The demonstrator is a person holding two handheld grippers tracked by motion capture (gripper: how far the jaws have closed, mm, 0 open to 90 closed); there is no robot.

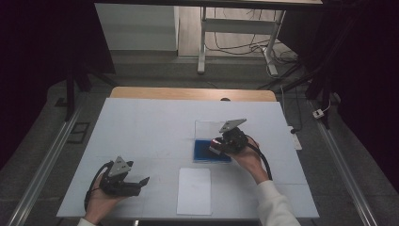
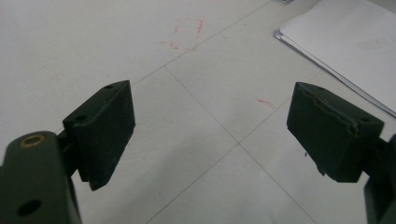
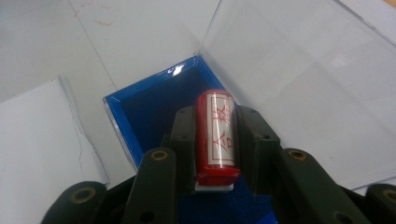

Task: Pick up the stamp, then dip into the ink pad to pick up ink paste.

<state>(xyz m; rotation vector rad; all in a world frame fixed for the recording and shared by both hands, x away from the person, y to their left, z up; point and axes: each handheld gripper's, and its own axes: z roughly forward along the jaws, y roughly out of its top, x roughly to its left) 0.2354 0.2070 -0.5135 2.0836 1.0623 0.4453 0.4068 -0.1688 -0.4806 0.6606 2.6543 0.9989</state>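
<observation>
Between the two black jaws of the right gripper (image 3: 215, 140) sits a red stamp (image 3: 215, 135), a small cylinder with red characters on its label; the jaws press on both its sides, so the grip is firm. Stamp and gripper hover over a blue box (image 3: 135, 112) whose clear lid (image 3: 299, 79) stands open behind it. Just left of the box in the right gripper view lies a white sheet (image 3: 42, 135). On the high view the box (image 1: 203, 151) sits right of the desk's (image 1: 150, 127) middle, the sheet (image 1: 194, 190) near the front edge. Well apart, at front left, the left gripper (image 2: 210, 130) rests with jaws spread wide, nothing between them, above bare desk.
</observation>
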